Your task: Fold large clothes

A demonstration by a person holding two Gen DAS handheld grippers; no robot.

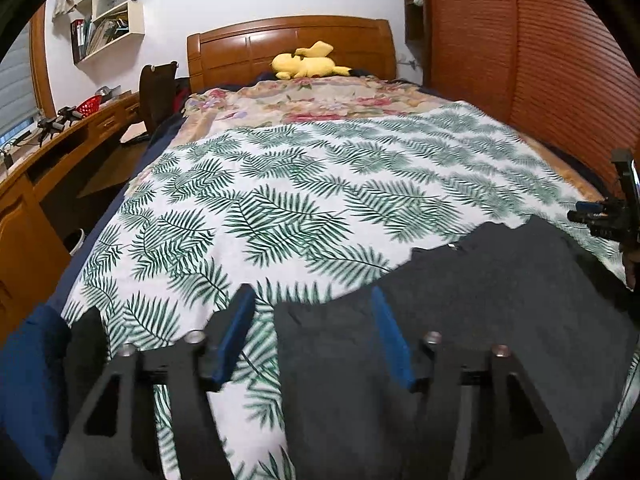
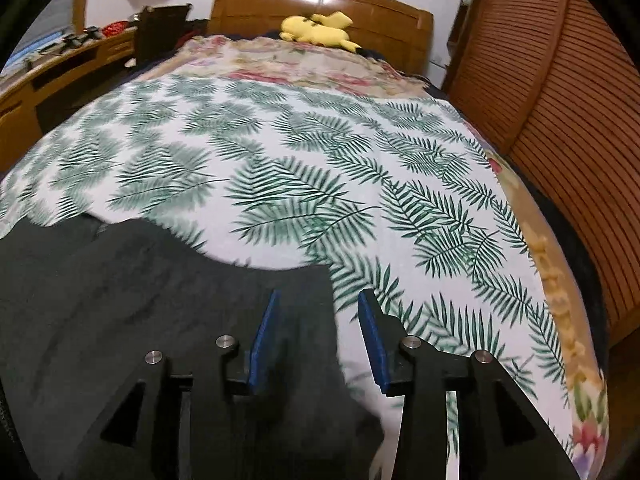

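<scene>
Dark charcoal knit garment (image 1: 500,292) lies flat at near edge of the bed, on the white sheet w/ green fern-leaf print (image 1: 280,184); its far edge looks wavy, not squared.

Left gripper (image 1: 314,308) hangs over garment's left edge, blue pads spread wide, nothing btwn them. Right gripper (image 2: 316,312) sits over garment's right edge, pads narrower but apart, cloth under them, not pinched.

Prob. btwn folds: both hands free of the fabric. Next move likely needs each gripper to drop onto a near corner or side hem, pinch one layer only, then lift evenly & carry it across w/o dragging the fern sheet.

Yellow plush toy (image 1: 308,63) at far wooden headboard (image 1: 240,44), well apart.
</scene>
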